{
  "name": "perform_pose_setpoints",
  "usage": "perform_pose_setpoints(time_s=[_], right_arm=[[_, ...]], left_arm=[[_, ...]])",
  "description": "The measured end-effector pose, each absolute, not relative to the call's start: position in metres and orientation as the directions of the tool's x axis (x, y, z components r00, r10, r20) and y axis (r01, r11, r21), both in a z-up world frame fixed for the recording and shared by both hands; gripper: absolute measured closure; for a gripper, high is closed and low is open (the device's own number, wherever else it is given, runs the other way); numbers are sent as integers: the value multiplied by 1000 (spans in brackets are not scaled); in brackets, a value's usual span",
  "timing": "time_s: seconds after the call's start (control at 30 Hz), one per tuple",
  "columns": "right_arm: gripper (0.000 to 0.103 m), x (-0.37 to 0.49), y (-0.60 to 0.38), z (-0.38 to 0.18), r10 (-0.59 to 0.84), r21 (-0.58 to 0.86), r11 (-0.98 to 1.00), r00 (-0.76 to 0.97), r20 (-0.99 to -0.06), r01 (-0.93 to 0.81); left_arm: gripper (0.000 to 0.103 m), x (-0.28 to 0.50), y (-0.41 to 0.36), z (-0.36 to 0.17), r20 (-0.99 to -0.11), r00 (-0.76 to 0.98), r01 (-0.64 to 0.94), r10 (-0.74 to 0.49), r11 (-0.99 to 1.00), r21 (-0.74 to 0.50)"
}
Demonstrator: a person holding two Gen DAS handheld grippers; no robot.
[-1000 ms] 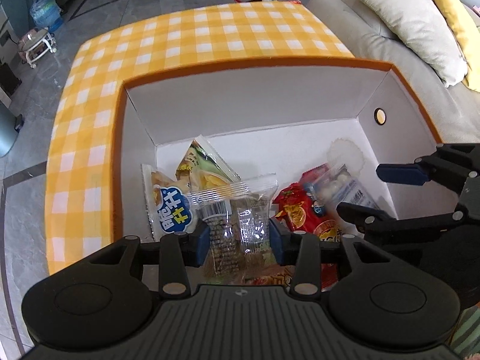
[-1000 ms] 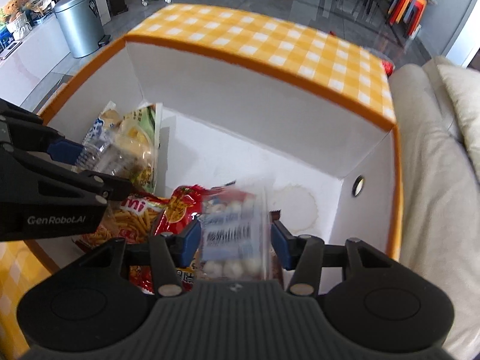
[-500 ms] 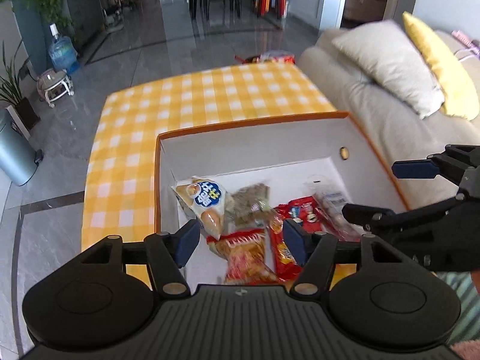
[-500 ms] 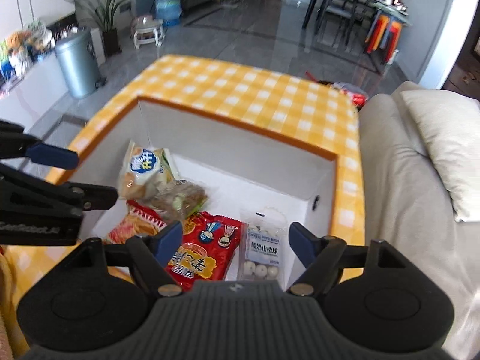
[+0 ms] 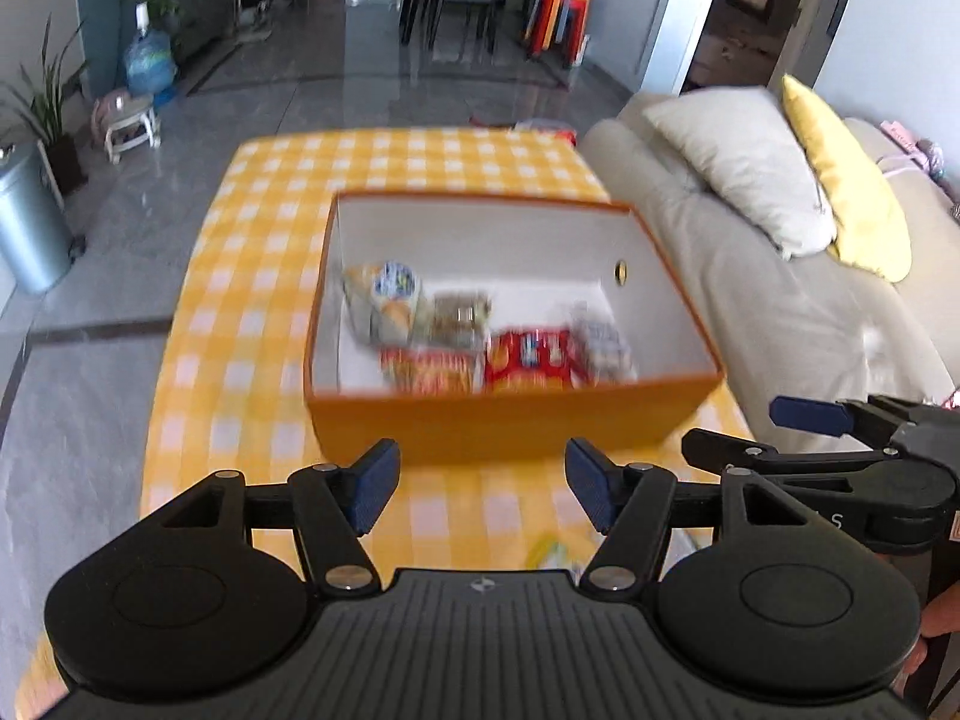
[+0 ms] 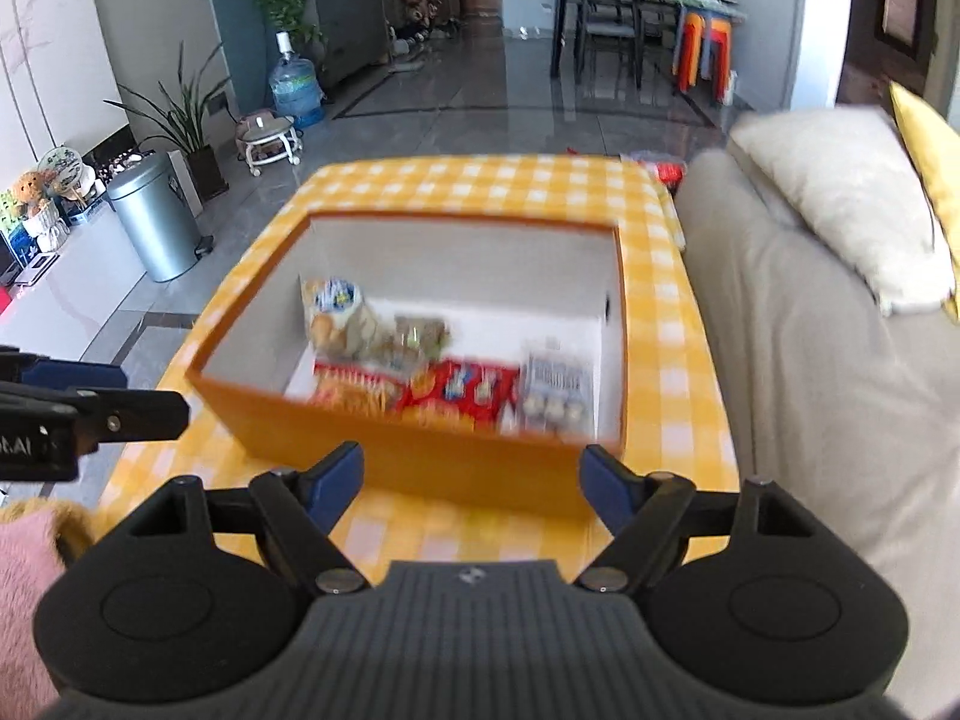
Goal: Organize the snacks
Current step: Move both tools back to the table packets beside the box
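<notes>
An orange box sits on a yellow checked surface, beside a beige sofa on the right. Snacks lie together on the box's white floor, blurred. Near the camera, the left claw and the right claw are both spread wide and empty, outside the box's near wall.

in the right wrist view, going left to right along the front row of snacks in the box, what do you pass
orange chip packet → red snack packet → clear bag of white balls, which lies nearest the box's right wall. All are blurred.
</notes>
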State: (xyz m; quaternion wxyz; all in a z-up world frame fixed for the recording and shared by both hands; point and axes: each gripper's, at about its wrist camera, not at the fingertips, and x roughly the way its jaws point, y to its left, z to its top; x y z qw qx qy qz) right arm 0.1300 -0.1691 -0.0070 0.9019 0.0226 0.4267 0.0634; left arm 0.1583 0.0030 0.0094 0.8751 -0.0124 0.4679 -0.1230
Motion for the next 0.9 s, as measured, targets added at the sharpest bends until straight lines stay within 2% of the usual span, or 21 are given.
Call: perform_pose_setpoints(time_s=[0.13, 0.37, 0.53, 0.9], right_arm=[[27, 107, -177, -33, 109, 96, 994, 573, -812, -52], [27, 83, -192, -70, 55, 66, 998, 486, -872, 5], [35, 67, -202, -81, 91, 109, 994, 449, -889, 13], [38, 71, -198, -96, 125, 129, 992, 391, -912, -16]], left_arm=[[30, 145, -1, -16, -872, 417, 194, -255, 963, -188], [31, 129, -18, -52, -946, 231, 232, -227, 957, -173], [31, 124, -29, -76, -965, 182, 235, -189, 961, -144], [34, 117, -35, -108, -982, 127, 209, -142, 971, -114]])
